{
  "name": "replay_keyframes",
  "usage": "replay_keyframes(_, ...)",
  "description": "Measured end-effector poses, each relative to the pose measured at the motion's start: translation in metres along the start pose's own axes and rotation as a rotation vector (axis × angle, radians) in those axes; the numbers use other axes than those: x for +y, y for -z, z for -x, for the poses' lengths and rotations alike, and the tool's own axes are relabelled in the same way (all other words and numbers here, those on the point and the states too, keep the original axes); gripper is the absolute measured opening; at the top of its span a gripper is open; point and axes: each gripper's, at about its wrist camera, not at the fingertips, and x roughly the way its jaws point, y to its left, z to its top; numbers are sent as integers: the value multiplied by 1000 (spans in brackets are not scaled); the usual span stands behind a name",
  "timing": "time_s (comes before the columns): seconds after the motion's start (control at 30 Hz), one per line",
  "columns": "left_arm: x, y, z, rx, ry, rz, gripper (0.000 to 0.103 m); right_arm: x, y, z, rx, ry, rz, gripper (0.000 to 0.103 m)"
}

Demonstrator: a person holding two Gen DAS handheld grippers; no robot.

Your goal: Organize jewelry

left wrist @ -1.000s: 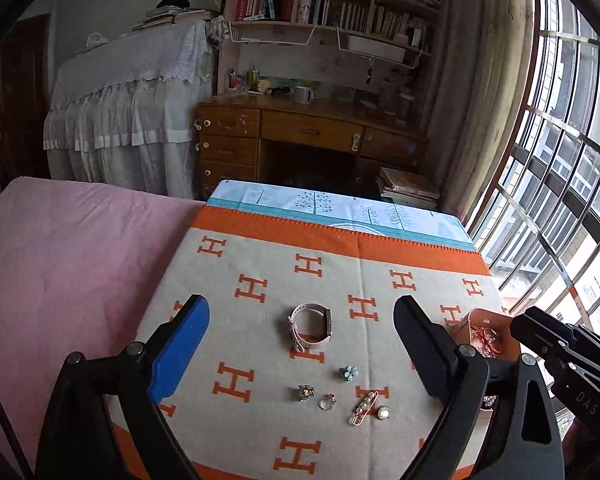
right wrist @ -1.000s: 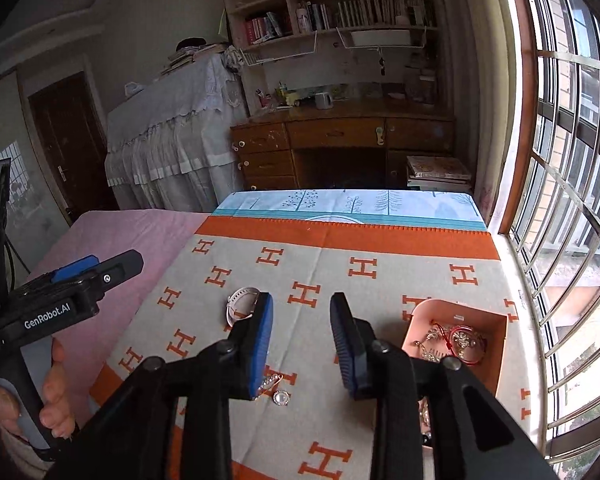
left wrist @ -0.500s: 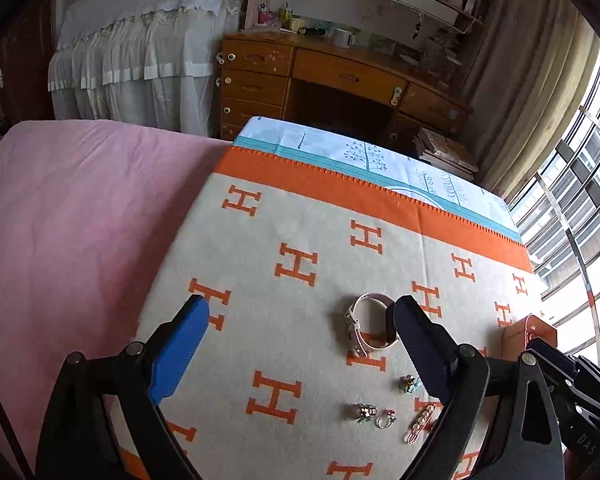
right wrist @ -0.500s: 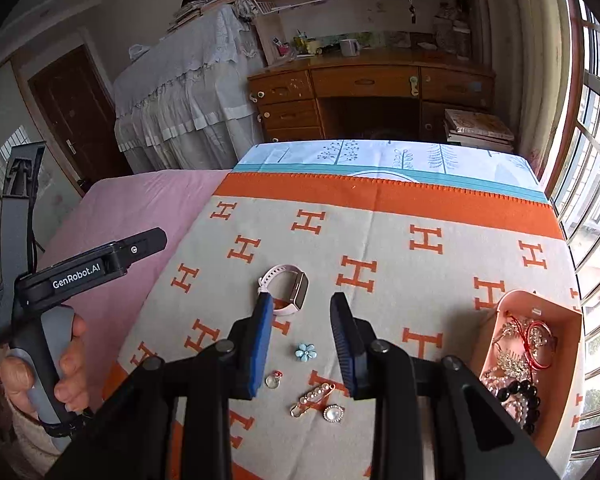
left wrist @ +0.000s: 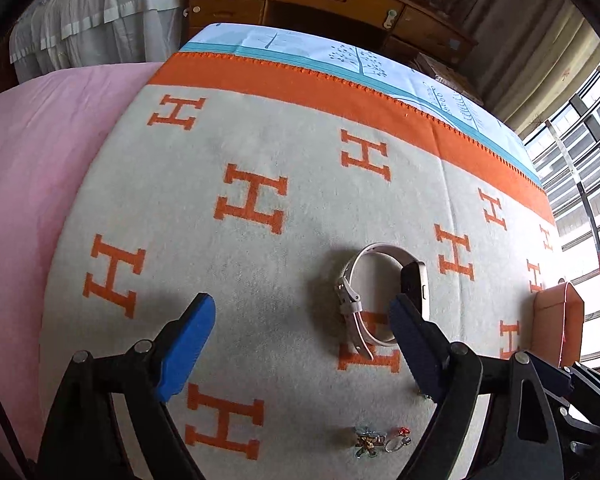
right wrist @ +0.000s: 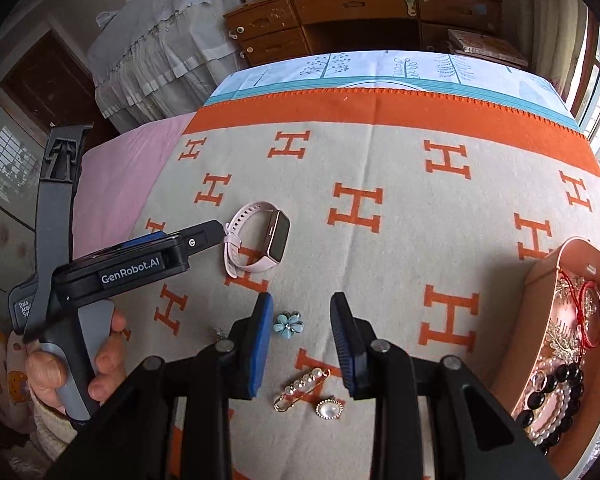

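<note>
A cream blanket [right wrist: 380, 264] patterned with orange H letters and edged by an orange band fills the middle of both views, spread over a bed with a pink sheet [left wrist: 28, 184] showing along the left side of the frame. Behind it, across the top of the frame, stands a wooden desk [right wrist: 356, 12] with drawers, and a white lace-covered piece of furniture [right wrist: 160, 48] sits in the upper left. At the right edge of the right wrist view a pink tray [right wrist: 540, 280] rests on the blanket, holding a red cord bracelet, black beads and sparkling pieces. The left tongs [left wrist: 300, 340] are spread wide open low in their own frame, the right finger just in front of the watch face. The right tongs [right wrist: 302, 340] are partly open in the lower centre of their frame, gripping nothing. A pink-strapped watch [right wrist: 256, 240] lies on the blanket left of centre in the right wrist view, close beside the tip of the left tool. Between the right tongs' fingers sits a pale blue flower brooch [right wrist: 288, 325]; below it lie a gold pin set with pearls [right wrist: 302, 390] and a round pearl stud [right wrist: 329, 409]. At the bottom of the left wrist view lie a small flower-shaped trinket [left wrist: 366, 442] and a ring with a red stone [left wrist: 398, 438].
</note>
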Motion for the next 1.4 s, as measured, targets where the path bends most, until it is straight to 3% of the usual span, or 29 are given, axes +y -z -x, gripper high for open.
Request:
replay_keyframes(0.1,-2,0,-14,45,3,5,69,-2,3,-6,24,3,7,30)
replay_keyframes(0.27,-8,1,-14,30,-16,-12,54,-8,9,-14,55,-20,-18,30)
replay_keyframes(0.33,-11,2,-13,29,-10,-24,36,-10,10,-16,60,-27,-33,30)
replay_keyframes(0.4,-11,4,-13,42,30,-23,7,-13,11,-17,65,-46,-45,30)
replay_keyframes(0.83,0,13,17,-44,19,30,7,-10,16,-14,57,-103,-32,30)
replay_keyframes(1.23,3,20,62,-125,68,31,7,-1,21,-10,66,-115,-4,30)
replay_keyframes(1.4,2,25,72,-135,84,24,7,17,29,-16,101,-92,86,30)
